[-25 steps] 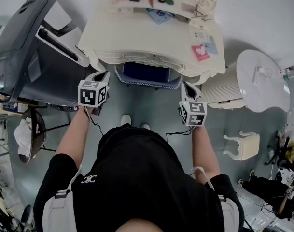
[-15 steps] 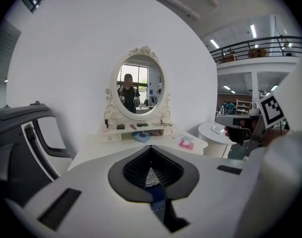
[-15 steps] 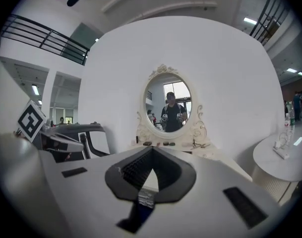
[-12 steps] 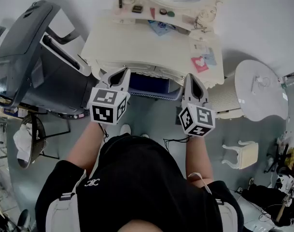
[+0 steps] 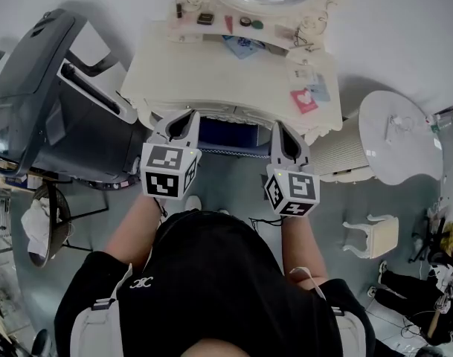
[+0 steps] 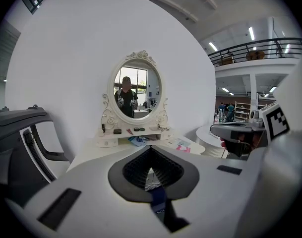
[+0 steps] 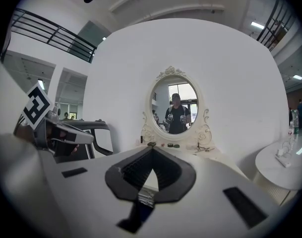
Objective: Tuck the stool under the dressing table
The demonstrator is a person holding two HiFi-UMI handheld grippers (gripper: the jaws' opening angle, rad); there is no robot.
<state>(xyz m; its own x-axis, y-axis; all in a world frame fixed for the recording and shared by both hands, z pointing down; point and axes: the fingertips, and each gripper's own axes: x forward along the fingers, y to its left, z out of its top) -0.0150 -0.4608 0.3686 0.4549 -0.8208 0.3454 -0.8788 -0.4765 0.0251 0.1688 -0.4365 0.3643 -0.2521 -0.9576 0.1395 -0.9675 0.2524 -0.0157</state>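
Observation:
The stool (image 5: 226, 134), with a dark blue cushion and a white frilled edge, stands under the cream dressing table (image 5: 211, 73); only its front strip shows. My left gripper (image 5: 187, 117) and right gripper (image 5: 279, 129) are held up in front of the table's front edge, both shut with nothing in them, apart from the stool. In the left gripper view the left gripper (image 6: 151, 148) points at the oval mirror (image 6: 137, 90), and a bit of blue stool (image 6: 158, 200) shows below the jaws. In the right gripper view the right gripper (image 7: 151, 150) faces the same mirror (image 7: 176, 105).
A large grey machine (image 5: 47, 103) stands left of the table. A ribbed white bin (image 5: 352, 151) and a round white side table (image 5: 401, 132) stand to the right. A small cream footstool (image 5: 375, 233) is on the floor at the right. Small items lie on the tabletop.
Both grippers have risen toward the head camera and now overlap the table's front edge. The stool has stayed under the table.

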